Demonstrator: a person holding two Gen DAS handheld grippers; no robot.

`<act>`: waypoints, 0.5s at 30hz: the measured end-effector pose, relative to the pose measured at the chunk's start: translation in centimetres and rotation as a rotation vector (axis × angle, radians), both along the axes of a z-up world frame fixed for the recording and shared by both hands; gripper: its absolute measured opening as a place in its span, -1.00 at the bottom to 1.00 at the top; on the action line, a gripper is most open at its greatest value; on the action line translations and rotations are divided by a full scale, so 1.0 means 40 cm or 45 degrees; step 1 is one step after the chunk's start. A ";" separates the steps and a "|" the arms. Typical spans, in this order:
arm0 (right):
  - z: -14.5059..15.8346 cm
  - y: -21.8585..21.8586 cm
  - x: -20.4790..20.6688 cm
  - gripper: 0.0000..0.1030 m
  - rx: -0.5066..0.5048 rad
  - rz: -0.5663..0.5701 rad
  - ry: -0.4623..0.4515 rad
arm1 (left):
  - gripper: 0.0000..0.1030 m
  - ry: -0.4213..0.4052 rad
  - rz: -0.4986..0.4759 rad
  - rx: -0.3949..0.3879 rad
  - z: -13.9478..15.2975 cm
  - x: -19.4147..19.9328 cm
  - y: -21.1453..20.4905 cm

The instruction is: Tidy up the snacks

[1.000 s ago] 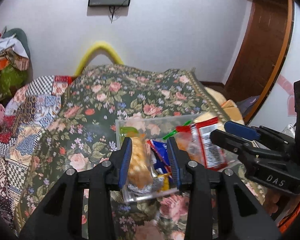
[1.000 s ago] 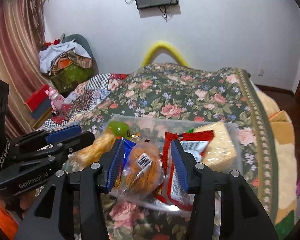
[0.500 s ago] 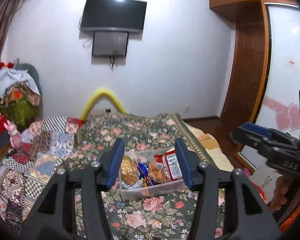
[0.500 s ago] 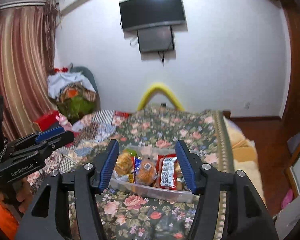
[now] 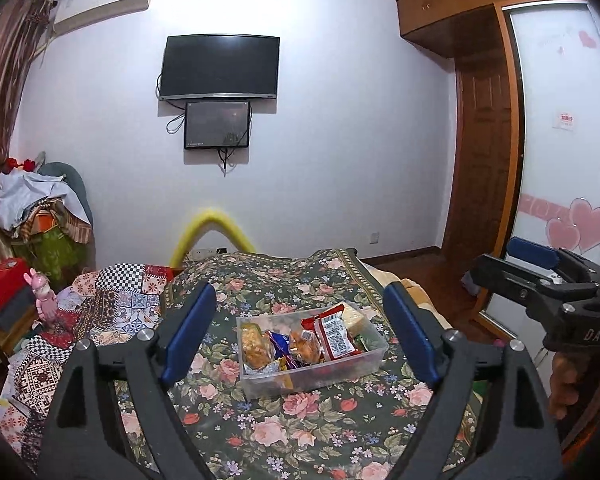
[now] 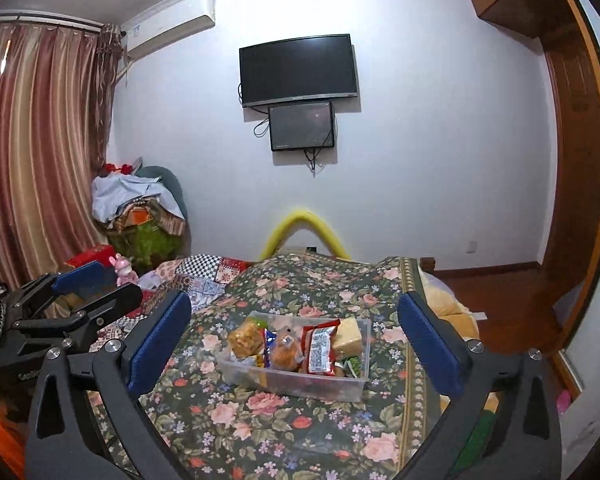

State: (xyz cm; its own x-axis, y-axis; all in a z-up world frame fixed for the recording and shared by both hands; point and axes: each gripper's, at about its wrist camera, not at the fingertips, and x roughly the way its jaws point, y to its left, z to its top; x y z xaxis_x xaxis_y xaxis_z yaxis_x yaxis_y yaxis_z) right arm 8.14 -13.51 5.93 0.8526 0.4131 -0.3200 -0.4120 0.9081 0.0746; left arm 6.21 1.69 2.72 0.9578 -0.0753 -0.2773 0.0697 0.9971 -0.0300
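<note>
Floral bed (image 5: 308, 432) carries the filled snack bin (image 5: 312, 376); both hand-held grippers (image 5: 300, 336) (image 6: 296, 344) hang apart and empty, so sorting appears complete.

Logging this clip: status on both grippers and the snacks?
Left gripper open, empty. Right gripper open, empty. Snacks in clear bin on floral bedspread. Nothing in the way.

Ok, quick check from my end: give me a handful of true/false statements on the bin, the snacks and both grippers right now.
1. The left gripper is open and holds nothing. True.
2. The clear bin sits on the floral bedspread. True.
3. The right gripper is clamped on the red packet. False: it is open, well back from the bin; the packet lies inside.
4. The bin is empty. False: several snacks fill it.
5. The orange bun lies on the bedspread. False: it is in the bin.
</note>
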 end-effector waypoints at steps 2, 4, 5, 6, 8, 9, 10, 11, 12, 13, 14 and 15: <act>-0.003 -0.005 -0.011 1.00 0.004 0.002 0.000 | 0.72 -0.005 -0.001 -0.002 0.000 -0.006 0.000; -0.006 -0.006 -0.021 1.00 0.006 0.004 0.001 | 0.75 -0.012 0.000 0.000 0.000 -0.013 0.000; -0.008 -0.008 -0.025 1.00 0.007 0.004 0.002 | 0.76 -0.014 0.001 0.001 0.000 -0.016 0.000; -0.011 -0.011 -0.032 1.00 0.007 0.004 0.001 | 0.77 -0.016 0.003 0.002 -0.002 -0.018 -0.001; -0.012 -0.009 -0.032 1.00 0.003 0.004 0.003 | 0.78 -0.015 0.006 0.002 -0.004 -0.021 -0.002; -0.012 -0.008 -0.032 1.00 0.002 0.004 0.003 | 0.78 -0.014 0.006 0.001 -0.004 -0.023 -0.001; -0.010 -0.007 -0.035 1.00 0.000 0.003 0.002 | 0.79 -0.013 0.007 0.001 -0.004 -0.023 -0.001; -0.011 -0.006 -0.034 1.00 0.000 0.001 0.003 | 0.79 -0.013 0.008 0.001 -0.005 -0.021 -0.001; -0.013 -0.007 -0.035 1.00 0.002 -0.001 0.003 | 0.79 -0.012 0.006 0.001 -0.005 -0.021 -0.001; -0.014 -0.008 -0.036 1.00 0.006 -0.001 0.005 | 0.79 -0.011 0.004 0.002 -0.005 -0.021 -0.003; -0.016 -0.010 -0.039 1.00 0.010 -0.001 0.009 | 0.79 -0.010 0.004 0.002 -0.006 -0.021 -0.004; -0.017 -0.011 -0.038 1.00 0.013 -0.001 0.012 | 0.79 -0.010 0.003 0.001 -0.007 -0.020 -0.005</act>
State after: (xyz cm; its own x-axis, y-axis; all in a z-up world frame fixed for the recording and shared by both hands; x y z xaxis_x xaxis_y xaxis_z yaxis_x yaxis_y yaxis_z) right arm 6.61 -13.96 5.27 0.8500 0.4156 -0.3237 -0.4104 0.9077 0.0879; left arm 5.39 1.51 2.43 0.9602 -0.0723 -0.2700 0.0672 0.9973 -0.0284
